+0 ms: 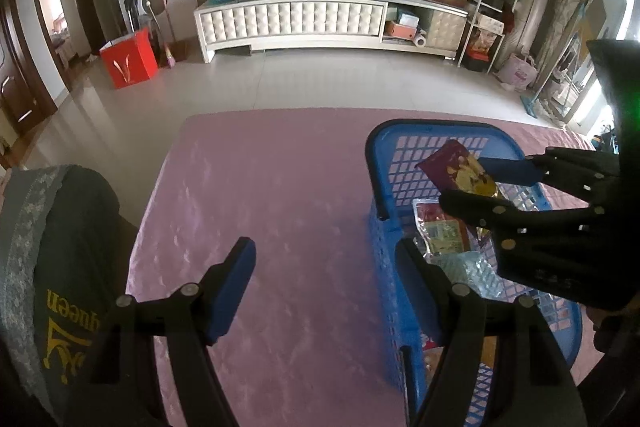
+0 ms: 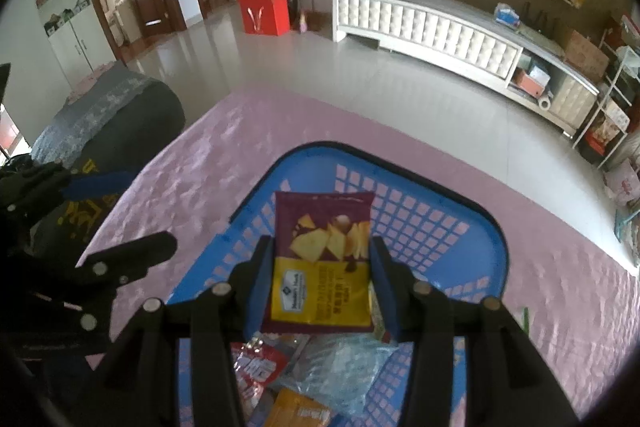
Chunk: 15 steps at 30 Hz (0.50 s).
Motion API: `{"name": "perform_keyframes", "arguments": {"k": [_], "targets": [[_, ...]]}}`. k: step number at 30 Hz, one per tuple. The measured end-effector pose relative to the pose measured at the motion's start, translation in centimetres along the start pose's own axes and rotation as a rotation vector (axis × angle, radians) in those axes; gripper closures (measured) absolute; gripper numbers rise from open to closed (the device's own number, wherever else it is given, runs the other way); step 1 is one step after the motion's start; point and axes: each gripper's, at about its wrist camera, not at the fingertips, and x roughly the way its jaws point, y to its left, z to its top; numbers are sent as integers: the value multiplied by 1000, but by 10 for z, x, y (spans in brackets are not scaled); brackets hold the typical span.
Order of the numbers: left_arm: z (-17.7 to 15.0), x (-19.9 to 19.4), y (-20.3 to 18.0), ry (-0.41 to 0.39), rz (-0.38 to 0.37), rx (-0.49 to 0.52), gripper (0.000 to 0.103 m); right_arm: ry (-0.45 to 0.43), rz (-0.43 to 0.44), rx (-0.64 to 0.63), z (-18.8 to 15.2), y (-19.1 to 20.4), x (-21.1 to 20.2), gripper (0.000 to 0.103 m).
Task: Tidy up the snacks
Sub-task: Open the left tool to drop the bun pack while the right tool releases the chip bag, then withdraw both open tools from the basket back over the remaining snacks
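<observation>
The right claw (image 2: 320, 285) is clamped on a chip bag (image 2: 322, 259). Its two blue pads press the bag's left and right edges, down at the yellow end. The bag hangs over the blue basket (image 2: 452, 227), just above the other snacks lying inside. So the bag is already in the claw, and the basket is right below it. I think the next move is to lower the bag and let go.

The bag's long side points away from the claw, toward the far rim of the basket. The purple end is far and the yellow end is near. The picture of chips faces up.

The left claw (image 1: 326, 291) is apart and holds nothing. One of its fingers is over the pink tabletop (image 1: 280, 187), and the other is at the near side of the basket. The right claw is the one nearer the middle of the basket.

The white label on the bag looks like "Member's Mark", but it is small. The other lines on the yellow part are too blurry to read. A dark cloth (image 1: 76, 267) left of the basket has yellow letters that say "queen".
</observation>
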Motion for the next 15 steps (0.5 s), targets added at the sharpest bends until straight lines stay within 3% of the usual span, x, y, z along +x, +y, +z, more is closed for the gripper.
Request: {"name": "perform_keyframes", "arguments": {"k": [8,10,15], "targets": [[-2,2,4,-4,1,-10,33,18,-10,-20,5,-1,24,48],[-3,2,5,-1,3,-15,33,33,-23,-47,2,3,26,20],[-6,-1,3,-13,4,-36,33,-26,-45,-48,-3,0,6,11]]}}
